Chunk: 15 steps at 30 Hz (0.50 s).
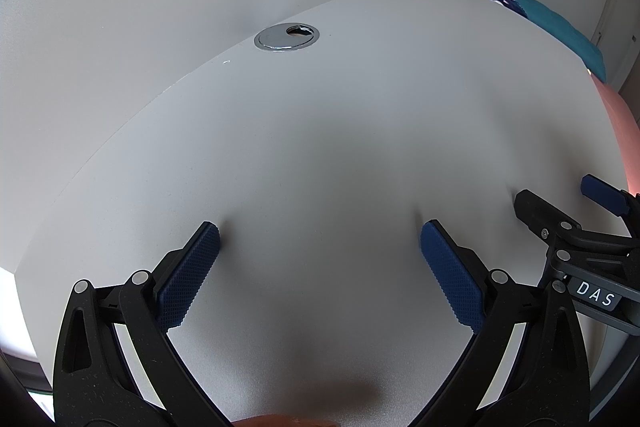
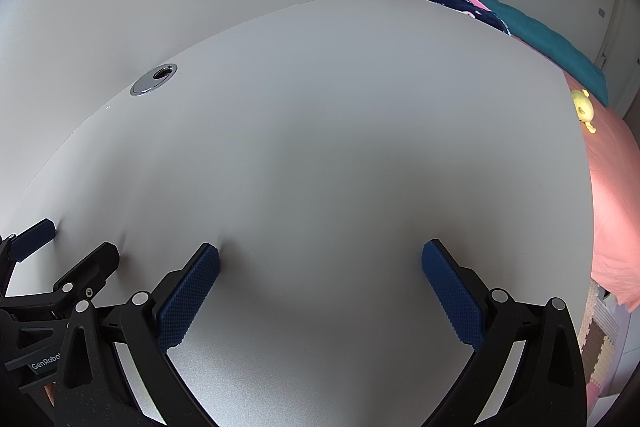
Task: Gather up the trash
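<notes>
No trash shows in either view. My left gripper is open and empty, its blue pads wide apart just above the white desk. My right gripper is open and empty too, low over the same desk. The two grippers sit side by side: the right one shows at the right edge of the left wrist view, and the left one shows at the left edge of the right wrist view.
A chrome cable grommet is set in the desk near the wall; it also shows in the right wrist view. Past the desk's right edge lies a bed with a pink sheet, a teal blanket, a dark patterned cloth and a yellow toy.
</notes>
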Each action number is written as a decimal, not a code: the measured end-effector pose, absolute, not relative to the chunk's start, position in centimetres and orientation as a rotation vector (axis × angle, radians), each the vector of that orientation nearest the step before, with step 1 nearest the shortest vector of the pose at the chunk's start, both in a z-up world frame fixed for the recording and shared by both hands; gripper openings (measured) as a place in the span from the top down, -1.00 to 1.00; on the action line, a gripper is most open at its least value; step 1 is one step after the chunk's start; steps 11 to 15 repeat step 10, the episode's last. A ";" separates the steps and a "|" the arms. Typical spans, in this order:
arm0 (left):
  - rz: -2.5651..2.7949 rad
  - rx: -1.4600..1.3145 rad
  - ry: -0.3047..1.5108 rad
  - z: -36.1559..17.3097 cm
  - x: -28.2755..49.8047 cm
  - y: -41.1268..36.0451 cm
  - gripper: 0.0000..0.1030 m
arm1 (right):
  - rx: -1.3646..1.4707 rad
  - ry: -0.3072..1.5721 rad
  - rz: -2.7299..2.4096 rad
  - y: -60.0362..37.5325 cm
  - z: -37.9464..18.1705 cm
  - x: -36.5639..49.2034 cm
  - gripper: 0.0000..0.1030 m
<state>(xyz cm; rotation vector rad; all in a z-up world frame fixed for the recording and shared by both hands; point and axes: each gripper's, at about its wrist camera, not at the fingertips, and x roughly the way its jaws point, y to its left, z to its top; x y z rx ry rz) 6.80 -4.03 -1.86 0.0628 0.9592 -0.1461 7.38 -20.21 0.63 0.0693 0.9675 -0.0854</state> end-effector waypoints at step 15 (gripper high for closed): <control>-0.146 0.063 0.959 -1.9 6.8 -4.0 -0.88 | 0.070 0.967 -0.085 -20.2 0.6 7.4 -0.95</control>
